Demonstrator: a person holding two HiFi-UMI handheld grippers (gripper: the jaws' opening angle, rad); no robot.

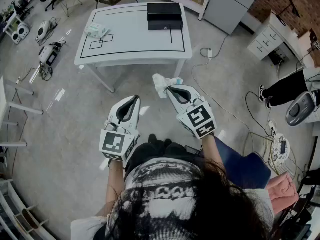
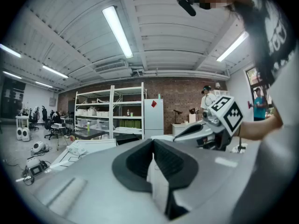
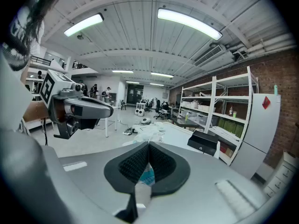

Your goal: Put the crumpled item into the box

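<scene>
White and crumpled, with a trace of blue, the item [image 1: 161, 84] is pinched in the tips of the right gripper [image 1: 167, 87], in the air short of the table [image 1: 130, 46] and well apart from the black box [image 1: 164, 15] at its far edge; the left gripper [image 1: 136, 99] hangs beside it, jaws pressed together on nothing. For a good carry, I judge the tips should come right over the box before parting. Whether the box is open cannot be told, and the right gripper view shows only a sliver of the item
</scene>
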